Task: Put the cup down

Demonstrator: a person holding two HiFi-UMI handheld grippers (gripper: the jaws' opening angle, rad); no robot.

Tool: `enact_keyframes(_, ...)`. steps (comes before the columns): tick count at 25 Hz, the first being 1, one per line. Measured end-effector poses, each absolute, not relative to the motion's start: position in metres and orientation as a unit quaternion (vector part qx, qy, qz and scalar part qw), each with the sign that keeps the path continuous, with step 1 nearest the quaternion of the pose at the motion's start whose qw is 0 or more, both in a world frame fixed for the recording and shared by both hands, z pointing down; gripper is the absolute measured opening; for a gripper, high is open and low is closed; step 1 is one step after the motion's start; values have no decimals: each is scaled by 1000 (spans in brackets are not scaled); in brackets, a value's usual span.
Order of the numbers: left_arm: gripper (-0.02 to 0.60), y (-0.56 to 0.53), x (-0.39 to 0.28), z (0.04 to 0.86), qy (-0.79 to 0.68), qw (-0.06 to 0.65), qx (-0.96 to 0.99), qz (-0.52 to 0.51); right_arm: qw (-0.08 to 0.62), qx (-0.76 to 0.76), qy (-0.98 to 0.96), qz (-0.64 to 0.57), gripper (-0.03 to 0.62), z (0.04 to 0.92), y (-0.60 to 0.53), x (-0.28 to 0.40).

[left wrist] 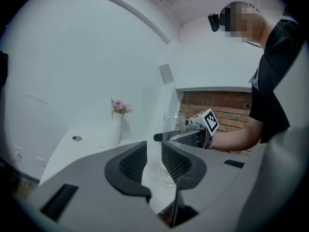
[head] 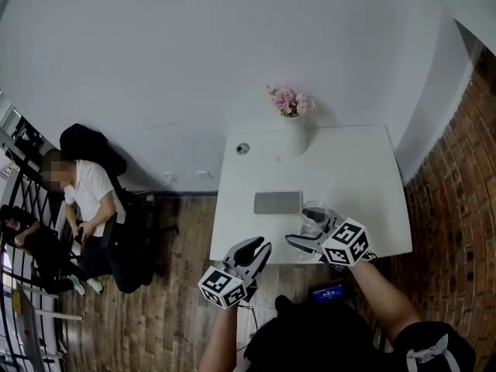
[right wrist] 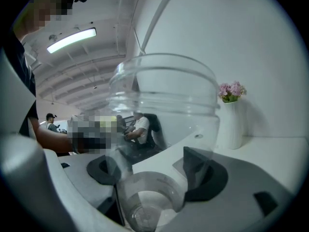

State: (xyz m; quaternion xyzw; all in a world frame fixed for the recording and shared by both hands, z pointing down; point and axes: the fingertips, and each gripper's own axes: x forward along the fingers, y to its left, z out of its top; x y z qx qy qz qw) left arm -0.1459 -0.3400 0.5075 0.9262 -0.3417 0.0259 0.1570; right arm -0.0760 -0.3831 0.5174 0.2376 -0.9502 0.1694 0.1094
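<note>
Holding the cup (head: 314, 217) clamped in your right gripper (head: 307, 228) near the front edge of the table (head: 353, 169), lower it straight until its base sits flat, clear of the pad (head: 277, 202), then spread the jaws. Your left gripper (head: 260, 248) hangs empty, jaws slightly apart.

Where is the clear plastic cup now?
In the head view, the right gripper holds the clear plastic cup over the white table, near its front edge, just right of the flat grey pad.

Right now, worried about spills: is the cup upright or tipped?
Upright: the clear cup stands vertical between the right gripper's jaws, mouth up.
</note>
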Motion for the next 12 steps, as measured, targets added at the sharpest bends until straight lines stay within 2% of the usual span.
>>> enact_keyframes(12,100,-355,-153,509,-346,165,923,22,102,243,-949,174,371,520,-396,-86)
